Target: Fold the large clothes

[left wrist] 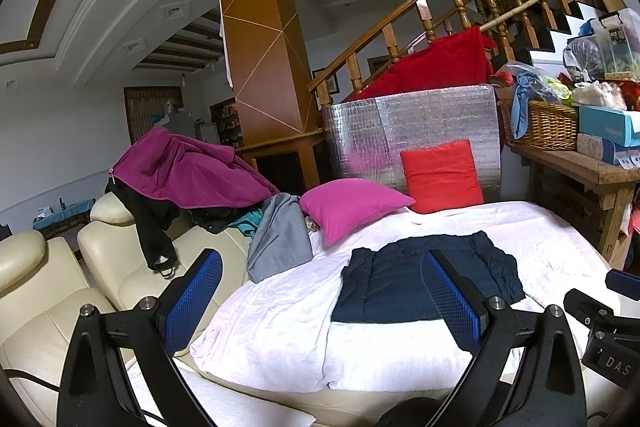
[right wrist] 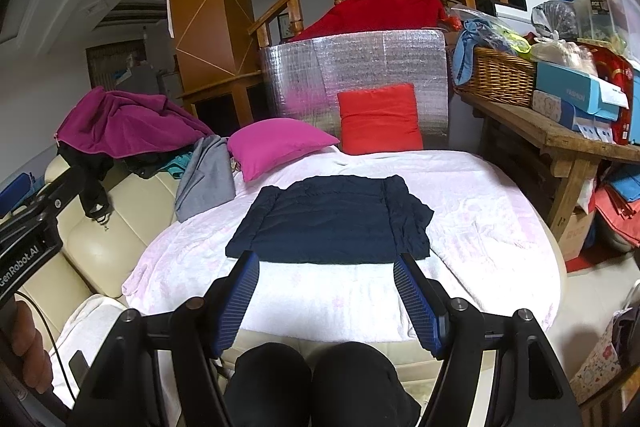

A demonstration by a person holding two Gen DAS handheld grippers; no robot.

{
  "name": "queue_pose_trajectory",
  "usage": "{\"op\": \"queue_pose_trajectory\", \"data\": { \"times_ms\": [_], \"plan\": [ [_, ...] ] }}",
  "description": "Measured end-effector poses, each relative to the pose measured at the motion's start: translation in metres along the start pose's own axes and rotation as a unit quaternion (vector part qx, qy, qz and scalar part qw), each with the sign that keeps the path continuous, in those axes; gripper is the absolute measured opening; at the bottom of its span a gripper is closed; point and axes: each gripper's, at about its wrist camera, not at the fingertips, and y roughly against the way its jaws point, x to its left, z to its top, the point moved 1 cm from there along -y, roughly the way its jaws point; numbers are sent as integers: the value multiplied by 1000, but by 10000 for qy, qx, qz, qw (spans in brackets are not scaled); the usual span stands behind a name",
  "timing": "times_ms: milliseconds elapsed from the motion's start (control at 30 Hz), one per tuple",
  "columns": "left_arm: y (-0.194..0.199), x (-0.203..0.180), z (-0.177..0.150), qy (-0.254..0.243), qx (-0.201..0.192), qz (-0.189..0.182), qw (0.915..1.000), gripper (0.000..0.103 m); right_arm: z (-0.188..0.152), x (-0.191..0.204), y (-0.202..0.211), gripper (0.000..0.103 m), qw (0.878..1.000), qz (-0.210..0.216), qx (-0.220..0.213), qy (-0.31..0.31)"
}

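Right wrist view shows our navy garment folded flat, both tongs spread empty, sofa pile unfolded.

We see a navy quilted jacket folded into a flat rectangle on the pale pink bedspread, its right edge rumpled, nothing touching it.
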Motion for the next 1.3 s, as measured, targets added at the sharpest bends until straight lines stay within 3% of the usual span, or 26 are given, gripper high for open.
{"op": "queue_pose_trajectory", "data": {
  "times_ms": [1300],
  "plan": [
    [0, 16, 0, 227, -69, 88, 9997, 100, 8, 16, 5, 73, 9997, 20, -88, 213]
  ]
}}
